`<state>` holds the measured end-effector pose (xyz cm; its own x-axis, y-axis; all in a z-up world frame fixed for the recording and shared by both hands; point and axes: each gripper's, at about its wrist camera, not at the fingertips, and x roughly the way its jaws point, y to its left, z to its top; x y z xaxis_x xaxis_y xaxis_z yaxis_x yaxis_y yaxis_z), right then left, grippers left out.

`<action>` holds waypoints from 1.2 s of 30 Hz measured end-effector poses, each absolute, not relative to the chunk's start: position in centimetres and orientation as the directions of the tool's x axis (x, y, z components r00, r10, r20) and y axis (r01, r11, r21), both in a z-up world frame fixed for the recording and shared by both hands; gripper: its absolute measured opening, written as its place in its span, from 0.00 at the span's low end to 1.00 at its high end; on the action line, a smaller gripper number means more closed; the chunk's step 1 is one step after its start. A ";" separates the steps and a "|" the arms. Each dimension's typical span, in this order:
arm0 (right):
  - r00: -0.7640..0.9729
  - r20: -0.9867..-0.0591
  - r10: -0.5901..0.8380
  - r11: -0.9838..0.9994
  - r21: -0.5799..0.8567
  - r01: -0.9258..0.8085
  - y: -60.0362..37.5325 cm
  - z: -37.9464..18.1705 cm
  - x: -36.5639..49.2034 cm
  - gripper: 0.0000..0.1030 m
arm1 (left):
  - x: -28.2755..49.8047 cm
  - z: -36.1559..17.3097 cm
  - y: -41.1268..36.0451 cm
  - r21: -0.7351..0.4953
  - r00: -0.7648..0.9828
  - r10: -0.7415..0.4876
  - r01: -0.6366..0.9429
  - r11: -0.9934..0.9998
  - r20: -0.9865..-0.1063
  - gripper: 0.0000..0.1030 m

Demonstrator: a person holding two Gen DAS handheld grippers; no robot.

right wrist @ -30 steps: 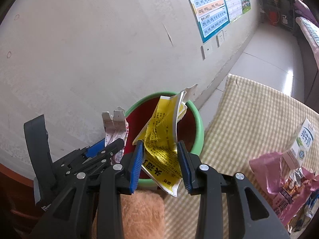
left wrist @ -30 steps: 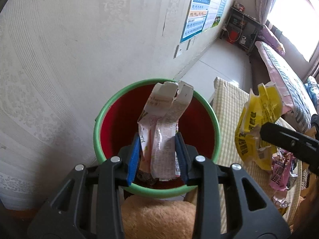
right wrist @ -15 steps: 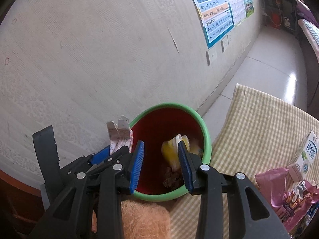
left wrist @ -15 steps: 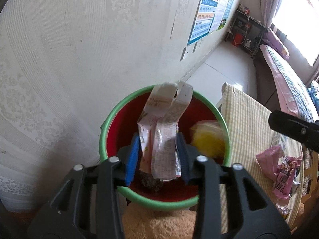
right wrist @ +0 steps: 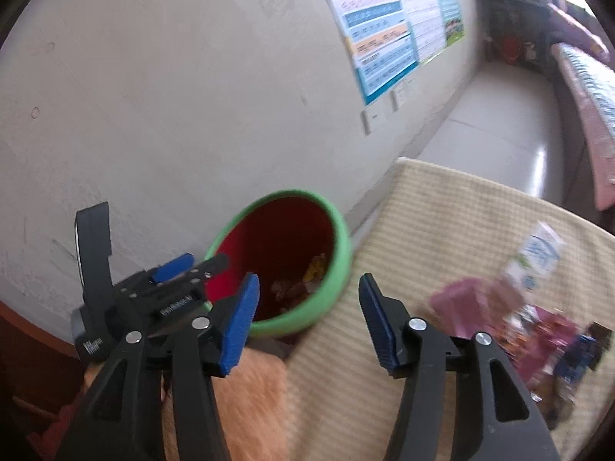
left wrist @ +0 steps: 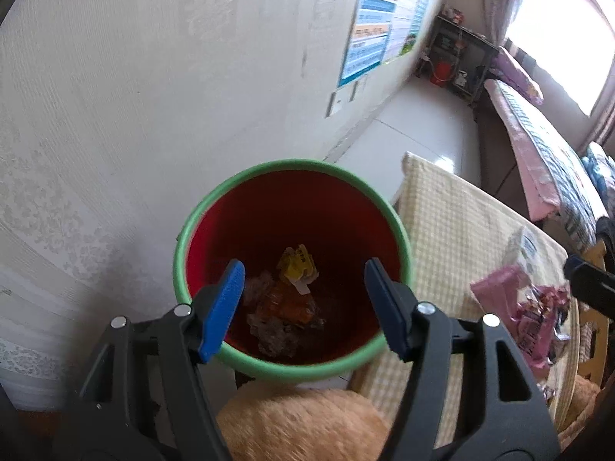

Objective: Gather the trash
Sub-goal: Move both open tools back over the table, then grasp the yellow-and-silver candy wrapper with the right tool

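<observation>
A red bin with a green rim stands by the wall, beside the table. Crumpled wrappers, one of them yellow, lie at its bottom. My left gripper hangs over the bin's mouth, jaws opening and nothing between them. My right gripper is over the bin's near rim and the table edge, jaws opening and empty as well. The left gripper's body shows in the right wrist view. More trash sits on the table: pink wrappers and a small white carton.
A checked yellow cloth covers the table. An orange furry cushion lies just below the grippers. The pale wall with a poster runs behind the bin. A bed lies at the far right.
The left gripper opened and let the white and pink wrapper fall into the bin. The right gripper released the yellow wrapper into the bin, opened wider and drew away toward the table.
</observation>
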<state>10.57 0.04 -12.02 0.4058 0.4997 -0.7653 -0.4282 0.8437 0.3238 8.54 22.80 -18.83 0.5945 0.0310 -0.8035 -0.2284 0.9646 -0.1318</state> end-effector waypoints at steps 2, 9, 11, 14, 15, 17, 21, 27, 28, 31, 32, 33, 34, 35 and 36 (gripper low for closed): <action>0.437 -0.764 0.474 0.863 0.306 -0.401 -2.5 -11.7 9.5 0.54 | 8.0 -18.8 21.4 -0.139 0.592 0.010 -0.205 0.969 -0.806 0.61; 0.504 -0.794 0.340 0.936 0.231 -0.266 -11.0 -12.2 5.6 0.55 | 6.2 -19.3 15.0 -0.176 0.563 -0.089 -0.102 0.979 -0.822 0.61; 0.510 -0.813 0.282 0.957 0.201 -0.208 -13.6 -13.1 4.2 0.56 | 5.5 -19.6 13.0 -0.180 0.549 -0.118 -0.060 0.982 -0.827 0.61; 0.493 -0.848 0.195 0.980 0.153 -0.124 -16.9 -15.1 2.2 0.56 | 4.7 -20.4 10.4 -0.175 0.512 -0.148 -0.005 0.985 -0.846 0.61; 0.482 -0.858 0.176 0.984 0.146 -0.099 -17.9 -15.7 1.6 0.56 | 4.5 -20.8 9.8 -0.174 0.501 -0.155 0.009 0.985 -0.852 0.61; 0.454 -0.878 0.155 0.987 0.152 -0.044 -20.1 -17.2 0.2 0.56 | 4.1 -21.2 8.6 -0.169 0.484 -0.165 0.035 0.985 -0.859 0.61; 0.401 -0.909 0.116 0.990 0.140 0.029 -22.5 -19.8 -2.1 0.56 | 3.8 -21.5 6.9 -0.161 0.466 -0.175 0.069 0.985 -0.868 0.61; 0.348 -0.930 0.118 0.987 0.149 0.063 -23.6 -22.8 -2.8 0.56 | 3.6 -21.8 4.6 -0.151 0.443 -0.183 0.108 0.983 -0.878 0.61; 0.345 -0.930 0.128 0.985 0.160 0.065 -23.6 -23.1 -2.6 0.56 | 3.6 -21.8 4.1 -0.148 0.439 -0.185 0.118 0.982 -0.879 0.61; 0.337 -0.927 0.166 0.979 0.197 0.060 -23.6 -24.0 -2.1 0.45 | 3.5 -22.1 2.6 -0.148 0.422 -0.202 0.158 0.976 -0.884 0.61; 0.330 -0.927 0.179 0.977 0.208 0.055 -23.5 -24.5 -1.9 0.36 | 3.6 -22.1 2.0 -0.148 0.417 -0.207 0.171 0.974 -0.885 0.61; 0.319 -0.929 0.187 0.976 0.214 0.050 -23.4 -25.1 -1.7 0.30 | 3.8 -22.0 1.1 -0.146 0.413 -0.216 0.194 0.970 -0.885 0.61; 0.311 -0.931 0.193 0.975 0.218 0.049 -23.3 -25.4 -1.5 0.17 | 4.0 -21.9 0.5 -0.144 0.412 -0.221 0.211 0.967 -0.884 0.60; 0.306 -0.931 0.200 0.973 0.225 0.048 -23.3 -25.8 -1.3 0.10 | 4.4 -21.8 -0.3 -0.139 0.412 -0.229 0.236 0.962 -0.882 0.60; 0.314 -0.928 0.203 0.972 0.229 0.048 -23.4 -26.0 -1.4 0.10 | 4.7 -21.6 -0.9 -0.139 0.412 -0.235 0.250 0.958 -0.880 0.60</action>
<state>-1.41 -23.35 -25.96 0.3139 0.2029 -0.9275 0.0477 0.9723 0.2288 4.66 -0.91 -21.64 0.4123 -0.2347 -0.8803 0.2496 0.9584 -0.1387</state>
